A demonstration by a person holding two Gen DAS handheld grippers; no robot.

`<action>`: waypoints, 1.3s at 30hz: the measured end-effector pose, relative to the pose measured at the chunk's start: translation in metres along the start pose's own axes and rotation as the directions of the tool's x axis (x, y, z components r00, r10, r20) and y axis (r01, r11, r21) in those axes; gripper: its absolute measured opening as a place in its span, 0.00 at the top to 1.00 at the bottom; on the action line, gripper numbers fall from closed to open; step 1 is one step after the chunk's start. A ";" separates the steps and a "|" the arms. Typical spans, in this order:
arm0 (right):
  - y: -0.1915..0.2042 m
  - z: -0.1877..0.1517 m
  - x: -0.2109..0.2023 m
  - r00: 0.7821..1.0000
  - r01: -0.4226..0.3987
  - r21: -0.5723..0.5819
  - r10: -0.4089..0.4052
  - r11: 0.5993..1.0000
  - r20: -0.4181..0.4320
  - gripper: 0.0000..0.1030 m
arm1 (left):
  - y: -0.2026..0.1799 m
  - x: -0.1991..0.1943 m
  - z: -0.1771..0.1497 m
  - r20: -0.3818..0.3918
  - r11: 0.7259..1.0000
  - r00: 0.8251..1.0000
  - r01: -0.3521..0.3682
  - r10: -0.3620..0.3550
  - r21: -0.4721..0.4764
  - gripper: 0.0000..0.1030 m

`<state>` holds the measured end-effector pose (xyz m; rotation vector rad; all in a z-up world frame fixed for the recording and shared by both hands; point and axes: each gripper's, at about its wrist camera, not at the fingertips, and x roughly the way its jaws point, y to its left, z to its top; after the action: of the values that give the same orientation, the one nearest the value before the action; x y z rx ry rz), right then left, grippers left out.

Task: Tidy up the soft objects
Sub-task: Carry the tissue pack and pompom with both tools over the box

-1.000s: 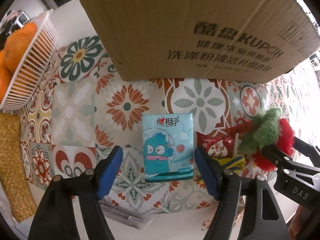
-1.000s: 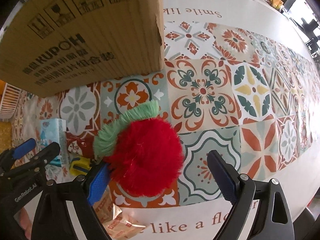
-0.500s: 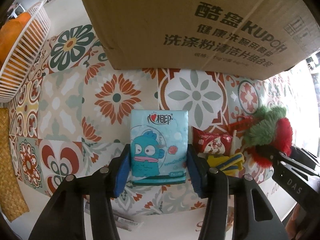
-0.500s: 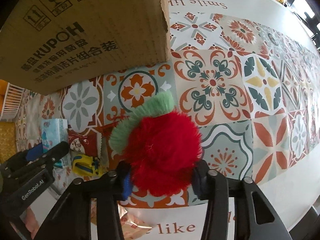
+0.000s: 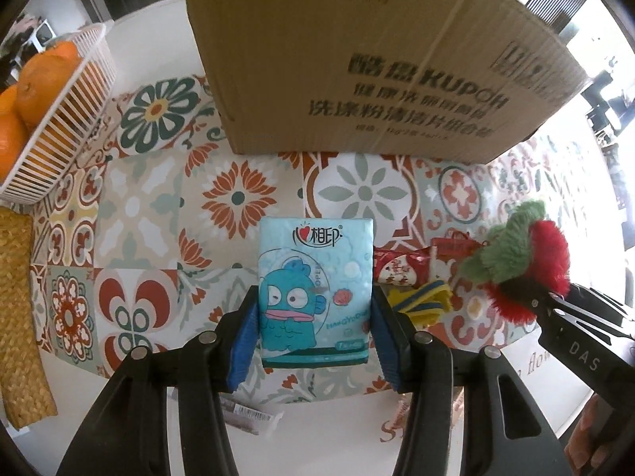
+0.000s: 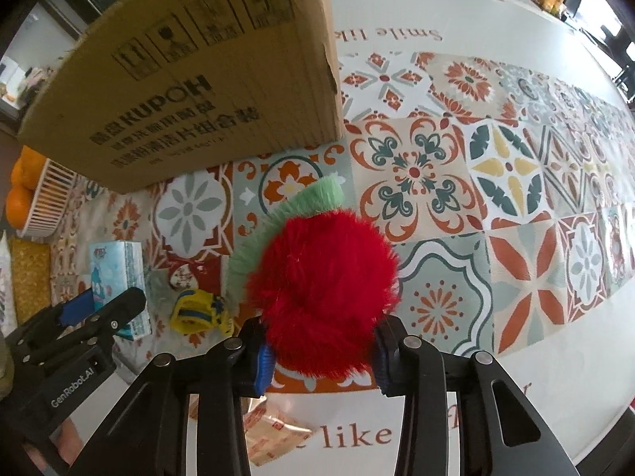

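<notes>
A second ago both sets of jaws stood wide with the soft things lying between them; now I have a grip on each. My left hand-held gripper (image 5: pixel 313 325) pinches the tissue pack (image 5: pixel 315 289) by its two long sides, blue pads flat against the wrapper, and the pack looks raised just clear of the surface (image 5: pixel 151 214). My right hand-held gripper (image 6: pixel 321 351) is closing its jaws on the red plush ball (image 6: pixel 323 297), the fur bulging over both pads and the green fringe sticking out toward the cardboard box (image 6: pixel 190 79). Both things hang near the front edge of the surface, in front of the box, the ball to the right of the pack. Left lying between them are a red snack packet (image 5: pixel 401 269) and a small yellow toy (image 6: pixel 200 311); the basket of oranges (image 5: pixel 51 119) sits off at the left edge. I read this as pick-up done for two soft items at once, so the next job is carrying them up and over the box wall, which stands tall right ahead. The plush squashes easily, so I would watch that it does not slip.
</notes>
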<state>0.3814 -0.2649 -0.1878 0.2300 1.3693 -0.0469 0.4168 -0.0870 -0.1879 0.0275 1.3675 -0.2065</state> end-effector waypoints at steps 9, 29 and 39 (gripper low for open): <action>-0.005 0.000 -0.038 0.997 -0.031 -0.013 0.032 0.999 0.068 0.62 | 0.004 -0.029 -0.023 0.081 1.000 0.997 -0.002 0.002 0.011 0.50; 0.017 -0.001 -0.099 0.968 -0.102 -0.051 0.111 0.993 0.223 0.62 | -0.007 -0.103 -0.023 0.253 0.999 0.967 0.017 -0.027 0.042 0.50; 0.025 -0.002 -0.140 0.924 -0.115 -0.085 0.137 0.990 0.357 0.67 | -0.009 -0.141 -0.020 0.347 0.998 0.937 0.025 -0.045 0.062 0.50</action>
<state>0.3556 -0.2547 -0.0482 0.2435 0.9833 0.0590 0.3696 -0.0746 -0.0539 0.0130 1.0078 -0.2663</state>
